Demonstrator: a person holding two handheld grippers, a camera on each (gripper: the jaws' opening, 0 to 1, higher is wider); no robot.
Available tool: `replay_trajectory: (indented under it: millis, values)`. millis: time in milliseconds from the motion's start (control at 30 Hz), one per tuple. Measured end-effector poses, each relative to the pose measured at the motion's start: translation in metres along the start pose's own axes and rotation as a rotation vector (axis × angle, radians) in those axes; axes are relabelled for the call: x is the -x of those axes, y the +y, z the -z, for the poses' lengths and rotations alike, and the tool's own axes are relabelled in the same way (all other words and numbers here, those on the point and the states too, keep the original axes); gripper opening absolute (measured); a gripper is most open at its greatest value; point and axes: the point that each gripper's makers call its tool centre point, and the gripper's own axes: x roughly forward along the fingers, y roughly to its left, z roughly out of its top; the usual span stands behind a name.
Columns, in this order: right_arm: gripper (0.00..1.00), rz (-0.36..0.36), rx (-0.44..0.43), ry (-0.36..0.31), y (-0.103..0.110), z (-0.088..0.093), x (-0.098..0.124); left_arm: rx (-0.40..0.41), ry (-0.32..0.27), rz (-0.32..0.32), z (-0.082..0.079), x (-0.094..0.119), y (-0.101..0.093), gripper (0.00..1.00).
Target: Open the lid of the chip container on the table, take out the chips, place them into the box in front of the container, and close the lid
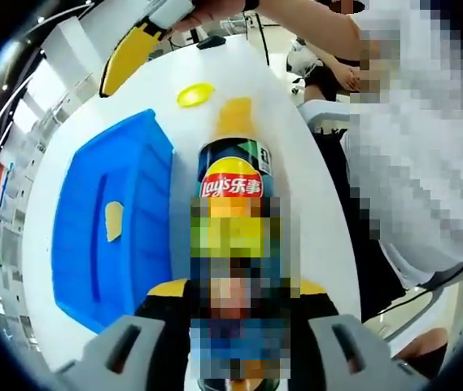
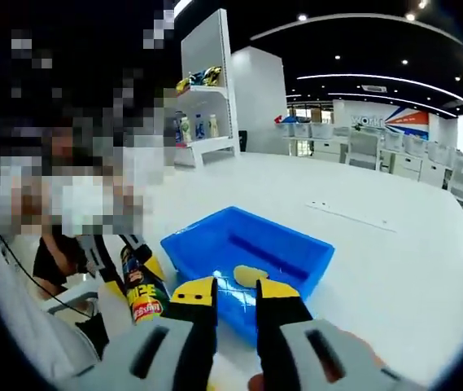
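Note:
My left gripper [image 1: 238, 287] is shut on a dark Lay's chip can [image 1: 231, 167], its yellow pads pressing the can's sides. The can points away from the camera over the white table [image 1: 292, 155], its yellow far end uncovered. The yellow lid [image 1: 195, 94] lies on the table beyond the can. Left of the can stands a blue box [image 1: 76, 244] with one chip [image 1: 114, 220] inside. My right gripper [image 1: 133, 53] hovers past the box's far end. In the right gripper view, that gripper [image 2: 235, 297] is narrowly open with nothing in it, just above the blue box [image 2: 296, 244] and its chip [image 2: 250, 275]; the can [image 2: 143, 300] stands to the left.
A person [image 1: 426, 163] stands close to the table's edge, beside the can, with a hand [image 1: 215, 12] on my right gripper. A dark cable [image 2: 28, 277] hangs near the person. White shelves [image 2: 207, 106] and chairs [image 2: 361, 147] stand far behind the wide table [image 2: 377, 244].

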Motion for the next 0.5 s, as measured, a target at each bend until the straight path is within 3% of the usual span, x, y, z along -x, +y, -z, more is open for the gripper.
replay_trajectory:
  millis: [200,500]
  values:
    - [0.19,-0.066,0.077,-0.033,0.005,0.008,0.018,0.0,-0.002,-0.002,-0.001,0.0,-0.001,0.44]
    - [0.2,-0.194,0.15,-0.065,0.013,0.036,0.047,0.004,-0.005,0.004,0.002,0.0,0.002,0.44]
